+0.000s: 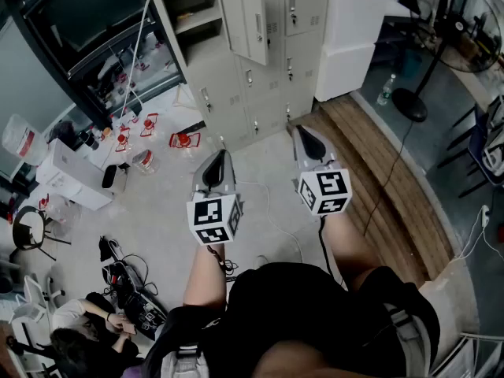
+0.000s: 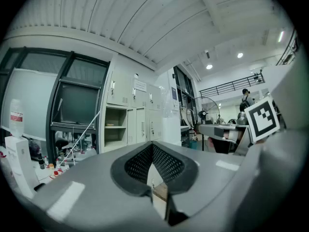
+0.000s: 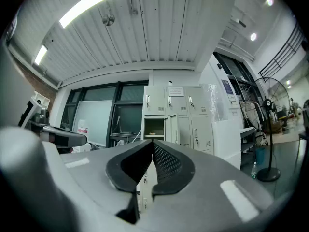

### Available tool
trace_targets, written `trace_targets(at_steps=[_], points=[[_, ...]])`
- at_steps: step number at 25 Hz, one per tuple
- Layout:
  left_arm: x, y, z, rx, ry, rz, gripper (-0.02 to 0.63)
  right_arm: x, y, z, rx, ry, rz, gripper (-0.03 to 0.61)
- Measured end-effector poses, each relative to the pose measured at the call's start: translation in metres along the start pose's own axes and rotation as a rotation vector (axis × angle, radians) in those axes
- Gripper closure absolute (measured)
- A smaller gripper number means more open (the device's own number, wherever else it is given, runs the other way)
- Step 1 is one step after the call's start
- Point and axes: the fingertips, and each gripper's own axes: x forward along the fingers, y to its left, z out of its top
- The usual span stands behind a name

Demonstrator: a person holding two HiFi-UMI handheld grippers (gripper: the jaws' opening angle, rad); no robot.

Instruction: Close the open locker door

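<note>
A grey bank of lockers [image 1: 260, 77] stands ahead of me. One upper door [image 1: 246, 20] hangs open, swung out to the right of its shelved compartment [image 1: 193, 14]. Both grippers are held well short of the lockers and touch nothing. My left gripper [image 1: 216, 157] is shut and empty, pointing toward the lower lockers. My right gripper [image 1: 302, 132] is also shut and empty, a little nearer the locker base. The left gripper view shows the open compartment [image 2: 116, 124] beyond the closed jaw tips [image 2: 152, 145]. In the right gripper view the open door [image 3: 170, 129] is straight above the closed tips [image 3: 153, 144].
A white cabinet [image 1: 350, 34] stands right of the lockers. Further right are a standing fan [image 1: 441, 38] and a bottle [image 1: 385, 90], with a wooden strip of floor [image 1: 394, 179] nearer me. Red items [image 1: 183, 140] and cables litter the floor at left. A seated person [image 1: 79, 329] is at lower left.
</note>
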Motion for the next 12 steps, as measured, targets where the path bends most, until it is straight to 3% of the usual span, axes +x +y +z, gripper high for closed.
trace_targets(at_steps=[12], points=[[0.021,0.037,-0.007,-0.008,0.001,-0.037,0.614,0.035,0.011,-0.003,-0.006,-0.001,-0.039,0.568]])
